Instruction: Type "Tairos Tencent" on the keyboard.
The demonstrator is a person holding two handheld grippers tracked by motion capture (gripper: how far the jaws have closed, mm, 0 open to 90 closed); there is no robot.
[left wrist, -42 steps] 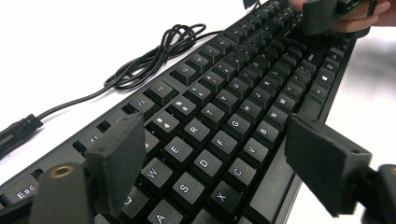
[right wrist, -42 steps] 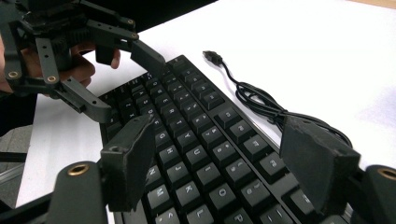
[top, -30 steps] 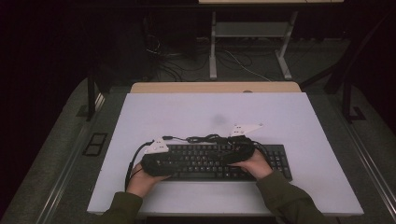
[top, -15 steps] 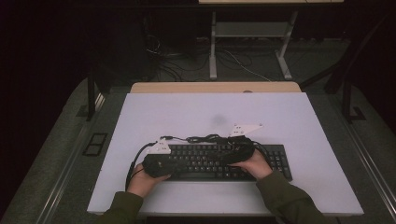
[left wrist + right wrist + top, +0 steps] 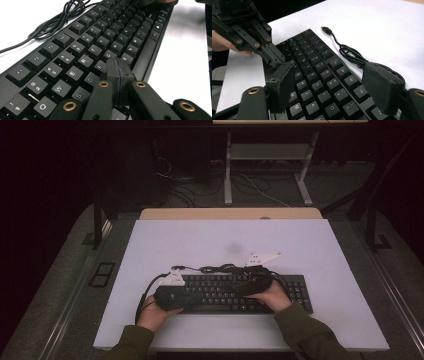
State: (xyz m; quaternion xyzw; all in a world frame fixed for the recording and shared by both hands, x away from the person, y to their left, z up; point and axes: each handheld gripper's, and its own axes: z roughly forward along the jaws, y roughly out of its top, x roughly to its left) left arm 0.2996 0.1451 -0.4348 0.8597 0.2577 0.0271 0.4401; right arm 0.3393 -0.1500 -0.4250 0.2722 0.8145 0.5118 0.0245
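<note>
While left hand-held gripper (image 5: 119, 75) clamped empty over keyboard (image 5: 82, 50), right (image 5: 332, 87) gapes; cable (image 5: 352, 56) beside.

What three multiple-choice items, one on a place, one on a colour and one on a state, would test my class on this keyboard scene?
1. Where does the keyboard's cable lie?
A. On the table beyond the keyboard's far edge
B. Across the keys
C. On the floor

2. What colour is the keyboard?
A. White
B. Black
C. Grey

3. How do the jaws of the left gripper stand?
A. Wide apart
B. Closed on the cable
C. Pressed together with nothing between them

Answers:
1 A: the high view shows the cable bunched on the white table just past the keyboard.
2 B: body and keys are black in every view.
3 C: in the left gripper view the two pads meet over the keys, while the right gripper stands open.
</note>
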